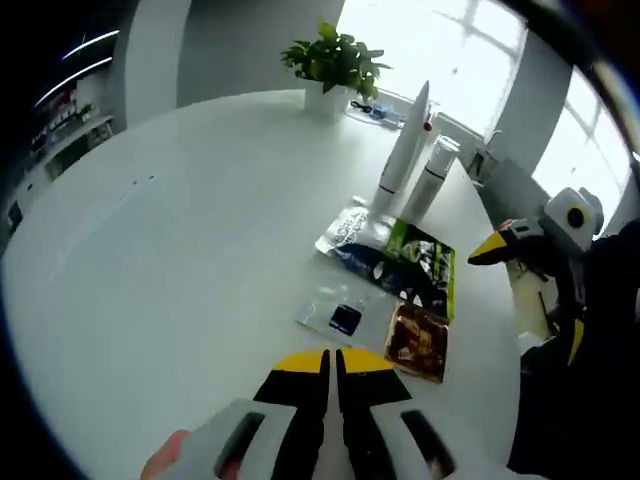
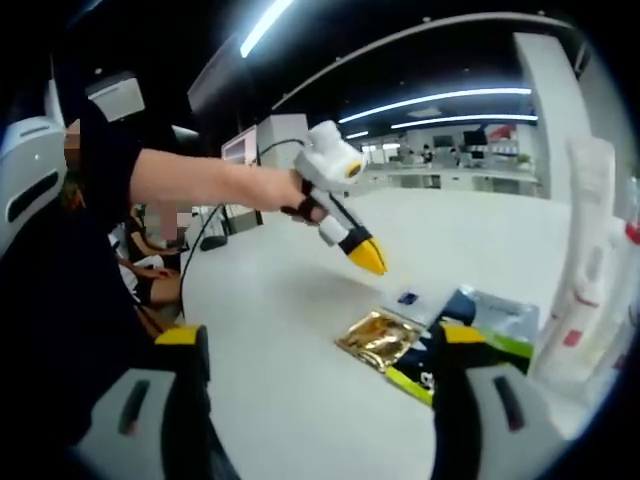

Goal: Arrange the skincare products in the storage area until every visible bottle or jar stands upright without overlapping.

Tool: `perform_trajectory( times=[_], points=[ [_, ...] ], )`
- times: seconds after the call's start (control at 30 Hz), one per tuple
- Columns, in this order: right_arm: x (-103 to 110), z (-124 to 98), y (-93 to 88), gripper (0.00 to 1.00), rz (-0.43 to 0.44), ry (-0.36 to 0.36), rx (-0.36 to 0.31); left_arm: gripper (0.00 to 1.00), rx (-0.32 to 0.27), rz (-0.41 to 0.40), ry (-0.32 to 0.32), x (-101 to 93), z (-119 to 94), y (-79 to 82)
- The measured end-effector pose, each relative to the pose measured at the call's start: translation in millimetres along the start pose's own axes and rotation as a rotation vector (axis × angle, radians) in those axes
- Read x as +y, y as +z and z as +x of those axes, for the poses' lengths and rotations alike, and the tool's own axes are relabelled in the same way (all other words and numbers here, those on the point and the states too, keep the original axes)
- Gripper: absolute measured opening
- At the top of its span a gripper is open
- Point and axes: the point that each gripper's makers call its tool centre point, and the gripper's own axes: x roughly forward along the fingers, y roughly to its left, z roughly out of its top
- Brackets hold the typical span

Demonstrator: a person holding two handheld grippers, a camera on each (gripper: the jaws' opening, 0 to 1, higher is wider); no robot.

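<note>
The white table point(image 1: 180, 250) is carrying everything, and the skincare items are sitting in a loose cluster toward its far-right side in the left gripper view.

Two tall items are standing upright at the back of the cluster: a white tube point(image 1: 403, 143) and, just beside it, a white bottle point(image 1: 431, 176). In the right gripper view the tube point(image 2: 583, 262) is rising at the right edge. Both are closed; contents cannot be told.

Lying flat in front of them are sachets: a silver pouch point(image 1: 355, 228), a green-and-black packet point(image 1: 418, 265) overlapping it, a gold-brown packet point(image 1: 418, 340) and a small clear sachet point(image 1: 335, 310). All are looking sealed.

A potted plant point(image 1: 335, 68) is standing at the far edge, well apart from the cluster.

Left gripper point(image 1: 331, 372): jaws are pressing together with nothing between them, hovering above the table near the clear sachet. It is also showing in the right gripper view point(image 2: 368, 258), held above the packets.

Right gripper point(image 2: 318, 345): jaws are spread wide, nothing between them; its yellow tip is entering the left gripper view point(image 1: 493, 246) near the green-and-black packet.

Judgement: no grasp is under way. The overlapping packets probably want separating first. Doing it well likely means sliding one packet by its edge with the wide-spread gripper, keeping clear of the upright tube and bottle, which look easy to topple.
</note>
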Motion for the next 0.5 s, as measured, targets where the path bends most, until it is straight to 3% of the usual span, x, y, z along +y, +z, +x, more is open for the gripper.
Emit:
perform_trajectory(
  times=[0.2, 0.37, 0.5],
  points=[
    [8, 4, 2.3, 0.93, -0.023, 0.014, -0.005, 0.02, -0.197, -0.022, -0.006, -12.2, -27, -9.6],
    [17, 7, -1.4, 0.93, -0.045, 0.030, 0.000, 0.05, -0.305, 0.014, 0.016, -31.2, -48, -32.5],
    [23, 8, 0.9, 0.93, -0.057, 0.046, -0.008, 0.08, -0.370, 0.075, 0.084, -41.4, -63, -42.7]
  ],
)
